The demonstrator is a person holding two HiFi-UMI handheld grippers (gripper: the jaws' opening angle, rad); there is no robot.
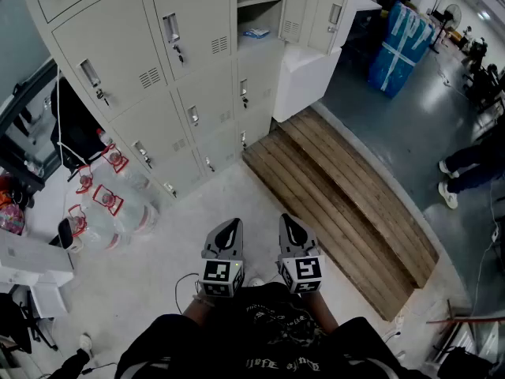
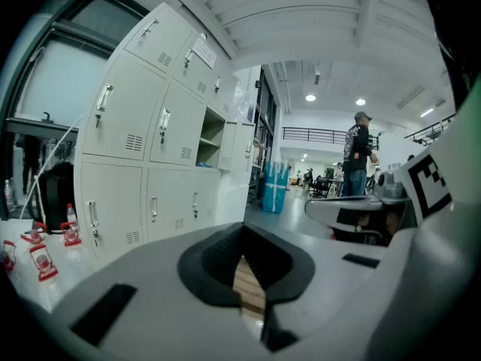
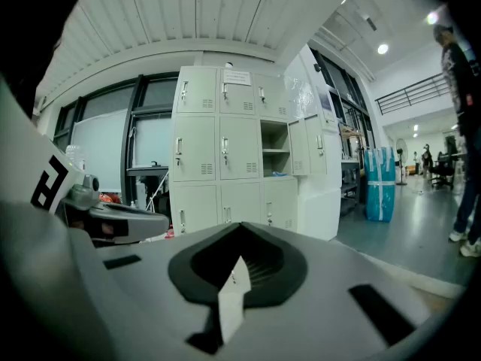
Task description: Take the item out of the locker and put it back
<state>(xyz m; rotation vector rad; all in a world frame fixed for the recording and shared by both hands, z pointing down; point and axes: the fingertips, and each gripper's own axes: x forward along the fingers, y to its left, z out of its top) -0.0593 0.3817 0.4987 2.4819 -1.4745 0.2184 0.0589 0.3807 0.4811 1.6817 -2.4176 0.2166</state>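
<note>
Well back from the locker (image 1: pixel 197 69), left tool (image 1: pixel 229 227) and right tool (image 1: pixel 289 223) are both pressed together, holding nothing. Small blue-white item (image 1: pixel 256 32) sits on the locker's open shelf. Looks light, maybe soft, so I'd pinch an edge.

Ceiling lamps (image 2: pixel 310 97) give even, moderately bright light with soft glare on the grey floor (image 1: pixel 394 125); both gripper views show strong fisheye bending, dark corners and blurred foregrounds.

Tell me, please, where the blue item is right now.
In the head view, the blue item lies on the floor of the open locker, top centre, just left of its swung-open door.
</note>
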